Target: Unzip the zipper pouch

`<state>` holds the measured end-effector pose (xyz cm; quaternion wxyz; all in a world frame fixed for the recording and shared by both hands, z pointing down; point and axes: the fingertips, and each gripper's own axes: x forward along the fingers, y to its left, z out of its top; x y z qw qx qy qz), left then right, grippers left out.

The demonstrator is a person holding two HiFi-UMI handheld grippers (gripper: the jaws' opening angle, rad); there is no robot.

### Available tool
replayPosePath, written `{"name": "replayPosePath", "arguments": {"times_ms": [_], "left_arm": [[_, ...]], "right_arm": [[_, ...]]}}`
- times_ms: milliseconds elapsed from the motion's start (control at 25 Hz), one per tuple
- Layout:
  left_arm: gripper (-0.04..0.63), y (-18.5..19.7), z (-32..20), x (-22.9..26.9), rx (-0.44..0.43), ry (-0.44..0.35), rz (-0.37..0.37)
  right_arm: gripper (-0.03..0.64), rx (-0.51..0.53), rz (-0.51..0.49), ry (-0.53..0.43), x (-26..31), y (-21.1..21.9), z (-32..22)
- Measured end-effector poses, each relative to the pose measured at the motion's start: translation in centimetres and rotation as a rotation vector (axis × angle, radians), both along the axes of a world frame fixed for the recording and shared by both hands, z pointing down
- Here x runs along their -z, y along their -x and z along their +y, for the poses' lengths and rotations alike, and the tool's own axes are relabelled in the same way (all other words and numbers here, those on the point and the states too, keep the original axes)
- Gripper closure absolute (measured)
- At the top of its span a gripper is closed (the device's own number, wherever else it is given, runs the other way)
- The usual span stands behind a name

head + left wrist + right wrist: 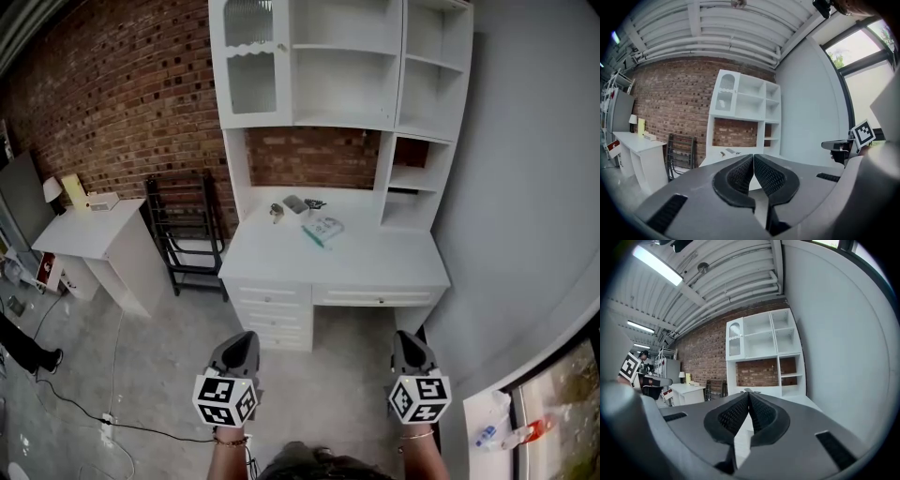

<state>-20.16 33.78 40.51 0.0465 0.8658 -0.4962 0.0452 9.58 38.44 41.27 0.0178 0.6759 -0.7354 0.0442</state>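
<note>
Where they hover, left claw (pixel 753 158) and right claw (pixel 748 394) sit closed, empty.

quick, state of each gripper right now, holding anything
left gripper: closed, holding nothing
right gripper: closed, holding nothing

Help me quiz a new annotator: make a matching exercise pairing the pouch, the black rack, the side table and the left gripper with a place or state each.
1 pouch
2 rack
3 side table
4 left gripper

a shut, empty
b far left, by the brick wall
c on the desk
d between desk and side table

Pairs: 1-c, 2-d, 3-b, 4-a
</note>
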Motion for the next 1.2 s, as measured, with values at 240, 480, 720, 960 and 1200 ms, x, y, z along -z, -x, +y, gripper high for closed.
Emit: {"name": "replayPosePath", "arguments": {"times_ms": [240, 480, 720, 960, 1200], "left_arm": [[0.592, -0.3, 0.5, -0.1, -0.024, 0.000, 0.001], [0.591, -0.9, 0.8, 0.3, -0.034, -0.028, 0.014], [0.430, 0.0, 0.9, 0.4, -0.035, -0.039, 0.075], [0.297, -0.3, 0.5, 0.2, -0.039, -0.030, 0.068], [0.111, -2.6, 0.0, -0.1, -0.080, -0.016, 0.046]], "right_arm": [[0.615, 0.003, -0.023, 0.004, -0.3, 0.5, 0.2], [0.474, 0.090, -0.003, 0.028, -1.0, 2.3, -0.8], [0.252, 0.120, 0.027, 0.018, -1.0, 3.2, -1.2], [0.171, 0.106, 0.026, 0.001, -0.7, 2.5, -1.7], [0.073, 0.114, 0.025, -0.019, -0.6, 1.7, -2.6]]}}
